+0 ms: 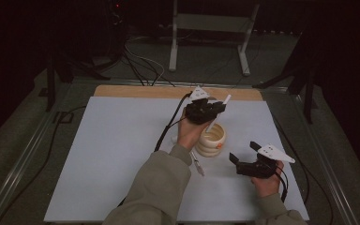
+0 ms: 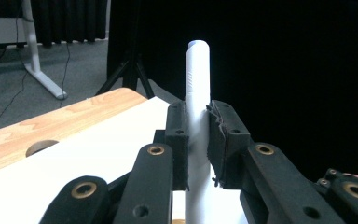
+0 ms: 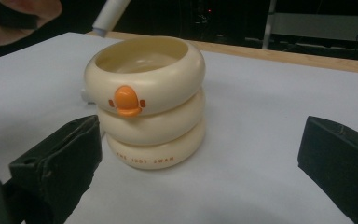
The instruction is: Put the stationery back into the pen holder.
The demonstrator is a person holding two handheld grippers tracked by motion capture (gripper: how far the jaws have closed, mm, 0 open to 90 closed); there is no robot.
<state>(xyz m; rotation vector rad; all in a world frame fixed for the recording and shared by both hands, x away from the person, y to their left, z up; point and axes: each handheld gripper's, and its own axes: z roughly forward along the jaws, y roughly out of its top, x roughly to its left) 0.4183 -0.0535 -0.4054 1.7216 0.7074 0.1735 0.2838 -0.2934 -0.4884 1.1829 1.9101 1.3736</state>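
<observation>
Left claw (image 1: pixel 214 108) shut tight on a white pen (image 2: pixel 197 107), pen's low end hidden over the cup (image 1: pixel 211 139), right claw (image 1: pixel 242 152) wide open near cup, second pen (image 1: pixel 198 164) partly hidden by sleeve, white table (image 1: pixel 112 154), dark room.

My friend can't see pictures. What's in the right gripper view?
A cream ringed holder with an orange duck bill stands on a white table, between two open black jaws. A white pen's tip hangs above its rim.
</observation>
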